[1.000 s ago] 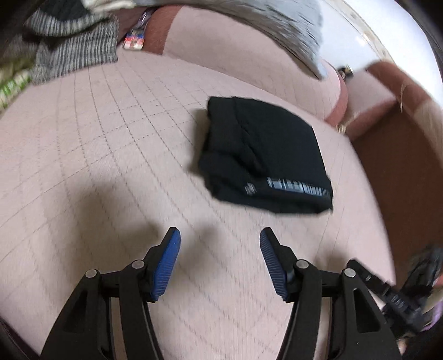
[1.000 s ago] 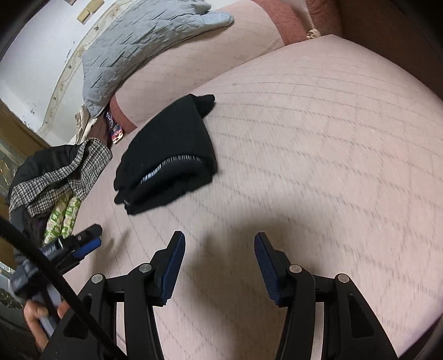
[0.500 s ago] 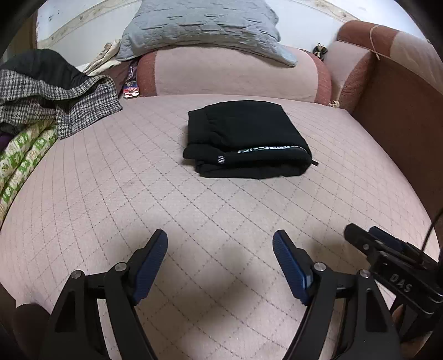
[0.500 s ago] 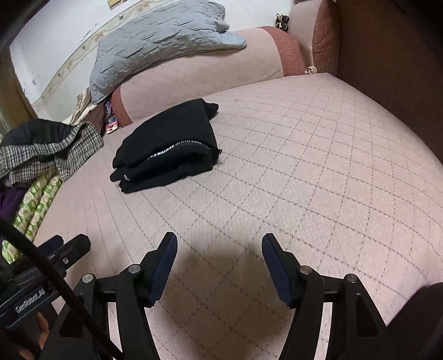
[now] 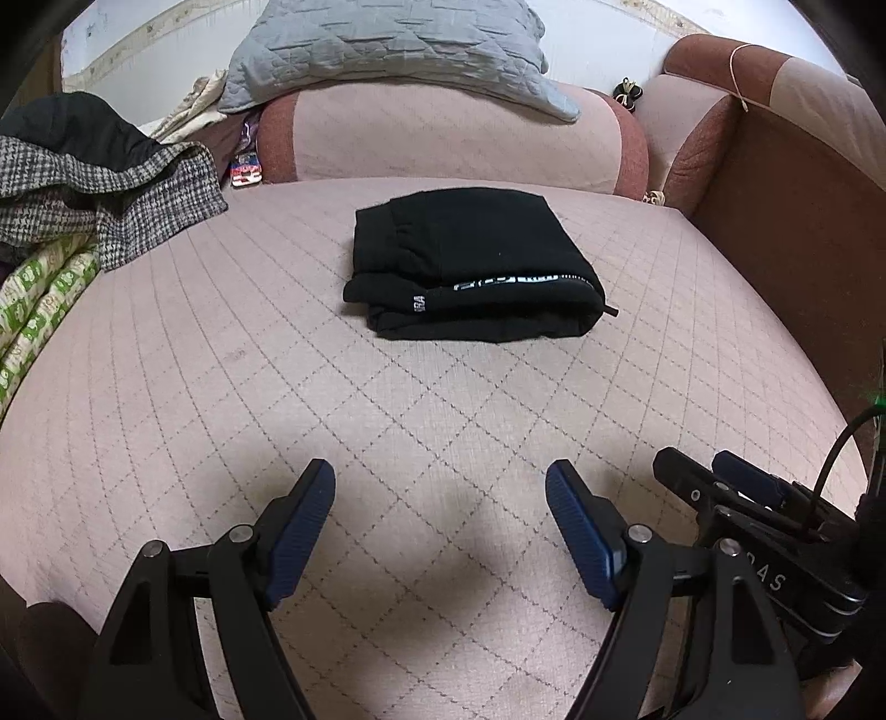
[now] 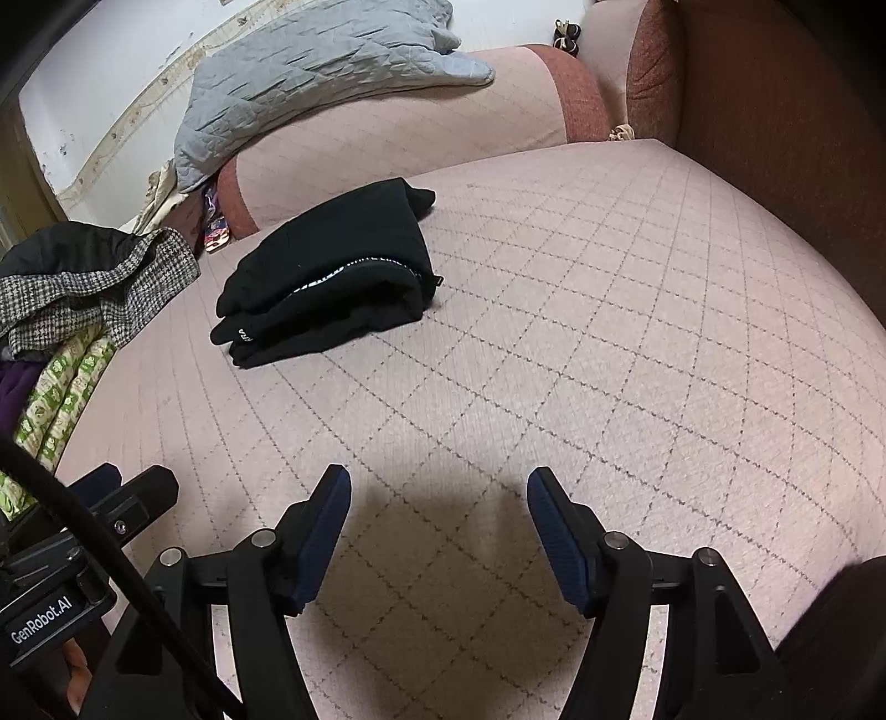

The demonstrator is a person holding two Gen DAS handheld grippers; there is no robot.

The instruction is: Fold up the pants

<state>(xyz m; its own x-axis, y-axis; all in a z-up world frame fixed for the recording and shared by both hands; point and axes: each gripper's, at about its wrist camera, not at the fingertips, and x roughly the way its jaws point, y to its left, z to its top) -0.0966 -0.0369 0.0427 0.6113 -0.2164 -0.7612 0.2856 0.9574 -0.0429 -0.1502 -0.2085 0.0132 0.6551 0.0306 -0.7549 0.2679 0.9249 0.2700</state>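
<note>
Both grippers had drawn back from the folded black pants (image 5: 470, 266), their jaws having just been opening, with nothing between them. The left gripper (image 5: 440, 526) and right gripper (image 6: 437, 531) stood released over the near edge of the quilted pink cushion (image 5: 221, 387). The pants lay well ahead, toward the cushion's far edge, below the grey pillow (image 5: 387, 50).

White lettering on folded pants (image 5: 470, 260): too small.
</note>
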